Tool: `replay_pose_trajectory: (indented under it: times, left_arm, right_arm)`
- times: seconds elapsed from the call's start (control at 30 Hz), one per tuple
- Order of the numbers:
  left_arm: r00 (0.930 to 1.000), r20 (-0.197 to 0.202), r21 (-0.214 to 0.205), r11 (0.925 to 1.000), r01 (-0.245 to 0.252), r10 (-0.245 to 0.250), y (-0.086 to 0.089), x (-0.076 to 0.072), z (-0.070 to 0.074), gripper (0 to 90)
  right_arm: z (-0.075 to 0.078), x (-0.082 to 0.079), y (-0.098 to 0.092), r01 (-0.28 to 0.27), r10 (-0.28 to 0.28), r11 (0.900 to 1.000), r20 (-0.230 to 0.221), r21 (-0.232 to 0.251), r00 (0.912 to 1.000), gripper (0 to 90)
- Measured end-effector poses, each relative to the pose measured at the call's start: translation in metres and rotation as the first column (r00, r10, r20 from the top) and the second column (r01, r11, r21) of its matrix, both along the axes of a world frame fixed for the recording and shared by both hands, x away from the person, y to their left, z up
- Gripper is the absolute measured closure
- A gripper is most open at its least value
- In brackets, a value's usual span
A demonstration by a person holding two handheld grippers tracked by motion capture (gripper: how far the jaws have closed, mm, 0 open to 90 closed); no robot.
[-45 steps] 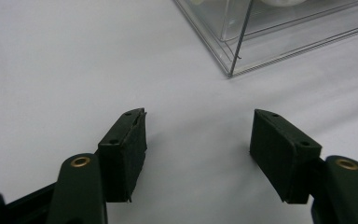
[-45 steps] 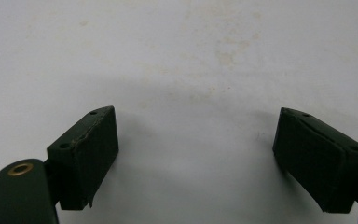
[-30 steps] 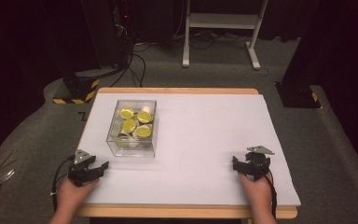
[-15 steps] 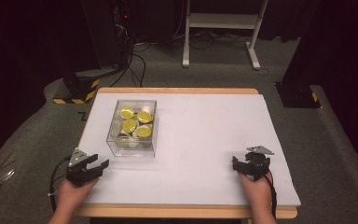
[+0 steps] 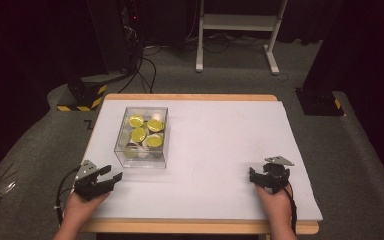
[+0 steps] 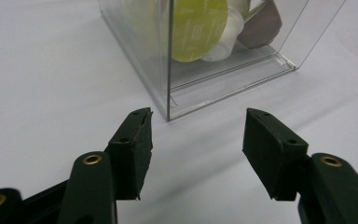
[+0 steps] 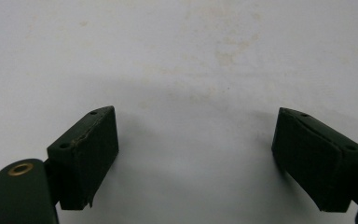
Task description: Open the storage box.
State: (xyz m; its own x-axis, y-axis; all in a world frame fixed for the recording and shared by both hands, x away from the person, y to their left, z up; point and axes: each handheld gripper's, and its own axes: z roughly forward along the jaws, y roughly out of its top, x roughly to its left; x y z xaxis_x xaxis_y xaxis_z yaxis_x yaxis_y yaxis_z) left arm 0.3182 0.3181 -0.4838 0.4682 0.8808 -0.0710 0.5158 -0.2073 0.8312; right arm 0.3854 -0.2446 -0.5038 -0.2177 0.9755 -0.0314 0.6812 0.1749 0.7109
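Your left gripper (image 5: 111,178) sits at the near left edge of the table (image 5: 220,150), jaws spread and empty, aimed toward 1 o'clock at the box (image 5: 141,136). In the left gripper view the left gripper (image 6: 196,135) faces the box's (image 6: 223,60) near corner, which stands just ahead of the gap between the jaws and does not touch them. Judged from this, the step in hand is the approach: nothing is gripped yet, and the box with its contents is the work piece. The box is a clear, open-topped container resting on the table's left half, at about 1 o'clock from your left hand (image 5: 82,205) and well apart from your right. It holds several capsules (image 5: 145,131): four show yellow-green foil lids facing up, and paler, whitish bodies lie beneath them; the exact count below cannot be told. In the left gripper view one capsule (image 6: 198,28) leans on edge against the clear wall, with a brownish piece (image 6: 261,23) beside it at 3 o'clock. The next move, as a judgement, calls for you to lift the left gripper above the rim and come down into the box, since the wall blocks a level approach; keep the jaws parted wide enough to span one capsule. Your right gripper (image 5: 253,176) rests at the near right of the table, pointing toward 9 o'clock. In the right gripper view the right gripper (image 7: 196,140) has its jaws spread over bare table, holding nothing.
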Motion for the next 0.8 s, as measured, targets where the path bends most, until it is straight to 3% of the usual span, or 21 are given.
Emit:
replay_pose_trajectory:
  times: [0.67,0.8]
  left_arm:
    - [0.9985,0.024,-0.069,0.9964,0.05,-0.048,-0.014,-0.001,0.008,38.3]
    - [0.9972,0.042,-0.047,0.9969,0.064,-0.062,-0.018,-0.001,0.01,38.4]
  right_arm:
    - [0.0,0.0,0.0,0.002,-0.002,1.0,0.0,0.001,1.0,14.7]
    - [0.0,0.0,0.0,0.004,-0.004,1.0,-0.002,0.004,1.0,14.7]
